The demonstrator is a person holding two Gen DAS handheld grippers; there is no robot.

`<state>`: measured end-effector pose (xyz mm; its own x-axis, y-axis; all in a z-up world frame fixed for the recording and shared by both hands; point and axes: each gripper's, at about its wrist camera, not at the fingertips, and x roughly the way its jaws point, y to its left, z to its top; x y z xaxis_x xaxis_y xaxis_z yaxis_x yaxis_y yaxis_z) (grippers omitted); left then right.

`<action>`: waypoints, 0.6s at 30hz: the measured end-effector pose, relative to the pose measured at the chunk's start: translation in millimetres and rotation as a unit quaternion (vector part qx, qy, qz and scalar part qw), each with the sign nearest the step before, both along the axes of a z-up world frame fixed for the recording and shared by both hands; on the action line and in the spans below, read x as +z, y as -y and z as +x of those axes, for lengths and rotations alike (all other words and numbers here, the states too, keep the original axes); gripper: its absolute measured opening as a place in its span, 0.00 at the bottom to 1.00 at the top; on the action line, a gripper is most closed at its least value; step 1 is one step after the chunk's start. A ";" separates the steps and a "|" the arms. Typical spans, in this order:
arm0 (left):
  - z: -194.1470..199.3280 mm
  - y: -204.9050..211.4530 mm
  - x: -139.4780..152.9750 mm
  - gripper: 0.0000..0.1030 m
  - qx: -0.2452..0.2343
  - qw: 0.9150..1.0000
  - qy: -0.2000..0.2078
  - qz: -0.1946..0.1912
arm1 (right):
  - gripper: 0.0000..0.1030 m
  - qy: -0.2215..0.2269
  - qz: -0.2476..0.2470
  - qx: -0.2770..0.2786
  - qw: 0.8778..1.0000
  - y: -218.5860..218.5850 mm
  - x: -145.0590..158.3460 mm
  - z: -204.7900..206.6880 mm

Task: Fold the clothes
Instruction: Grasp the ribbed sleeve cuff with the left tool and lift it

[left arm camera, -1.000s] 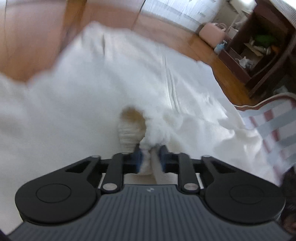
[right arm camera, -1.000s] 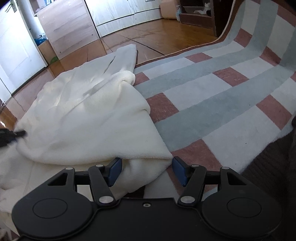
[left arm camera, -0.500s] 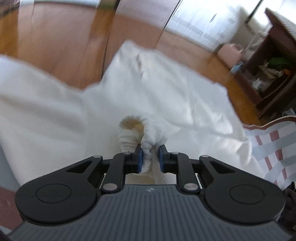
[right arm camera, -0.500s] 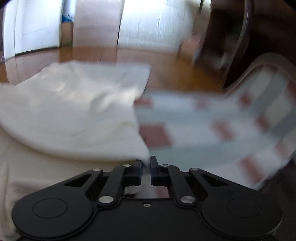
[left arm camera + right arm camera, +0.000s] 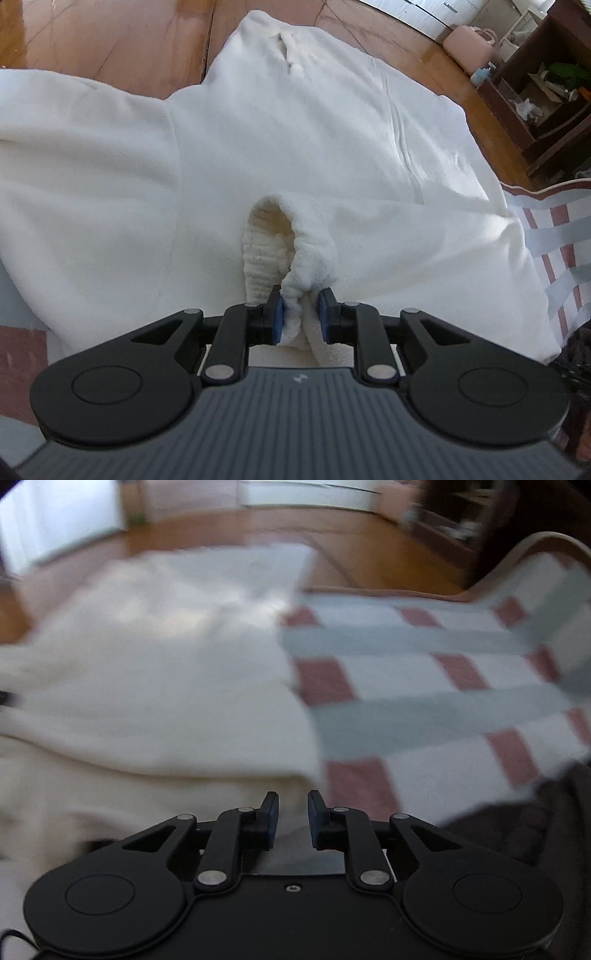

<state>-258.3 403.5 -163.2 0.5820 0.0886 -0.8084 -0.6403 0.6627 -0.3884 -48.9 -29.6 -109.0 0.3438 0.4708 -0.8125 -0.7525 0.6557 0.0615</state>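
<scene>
A white fleece garment [image 5: 295, 129] lies spread over the floor and the edge of a rug. My left gripper [image 5: 300, 306] is shut on its ribbed sleeve cuff [image 5: 273, 236], which bulges up in a loop ahead of the pads. In the blurred right wrist view, the same garment [image 5: 166, 686] lies folded over itself on the left. My right gripper [image 5: 292, 808] hangs just above its near edge. Its jaws are opening, a narrow gap shows between the pads, and I see no cloth pinched in it.
A rug [image 5: 424, 679] checked in red, grey and white lies under and right of the garment, its far edge curled up. Wooden floor [image 5: 110, 40] lies beyond. A dark shelf unit [image 5: 546, 85] and a pink bag [image 5: 467, 44] stand at the far right.
My left gripper has carried the cuff further over the garment's body. My right gripper went from wide open around the garment's corner to nearly shut, then parted a little while lifting and rolling.
</scene>
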 end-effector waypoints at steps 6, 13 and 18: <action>-4.4 -6.1 -0.6 0.22 0.008 0.999 0.032 -0.028 | 0.49 -0.019 0.124 0.059 0.990 -20.8 54.4 28.8; -0.3 -1.6 4.8 0.22 -0.012 0.999 0.051 -0.009 | 0.39 -0.168 0.147 -0.049 0.973 -79.6 17.3 147.3; 3.2 1.1 2.3 0.22 -0.017 0.999 0.042 -0.001 | 0.40 -0.205 0.150 -0.085 0.963 -104.6 -7.9 186.6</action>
<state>-255.1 402.4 -160.9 0.6504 0.0657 -0.7568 -0.5822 0.6830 -0.4411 137.8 75.0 -117.0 0.1142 0.6705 -0.7331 -0.5084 0.6734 0.5367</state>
